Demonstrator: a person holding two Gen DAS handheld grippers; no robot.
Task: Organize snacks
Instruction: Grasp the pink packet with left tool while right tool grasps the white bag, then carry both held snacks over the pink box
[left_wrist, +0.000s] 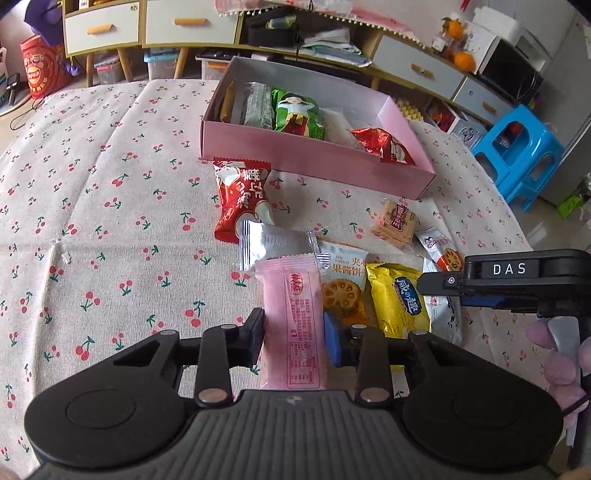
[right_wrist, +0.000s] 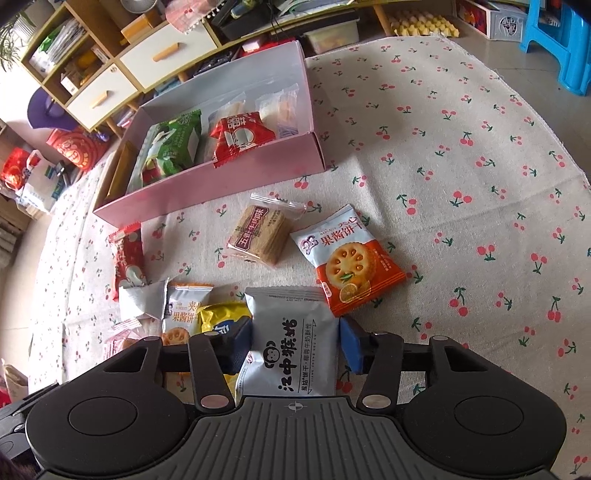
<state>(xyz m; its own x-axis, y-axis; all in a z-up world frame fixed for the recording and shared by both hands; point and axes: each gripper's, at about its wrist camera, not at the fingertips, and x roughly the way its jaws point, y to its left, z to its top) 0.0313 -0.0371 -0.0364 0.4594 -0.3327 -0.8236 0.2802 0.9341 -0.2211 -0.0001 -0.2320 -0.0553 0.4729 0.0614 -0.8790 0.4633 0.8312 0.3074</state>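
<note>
The left hand-held gripper (left_wrist: 293, 338) is closed on a pink packet (left_wrist: 291, 325), clamped across its narrow width so it hangs flat. The right hand-held gripper (right_wrist: 295, 343) straddles a white packet (right_wrist: 291, 347); a slight gap shows at the right pad, so a firm grip cannot be confirmed. The pink box (left_wrist: 314, 155), already part filled, stands open at the far side, within easy reach. Loose snacks, among them a yellow packet (left_wrist: 399, 299), lie on the tabletop (left_wrist: 110, 221) between.
</note>
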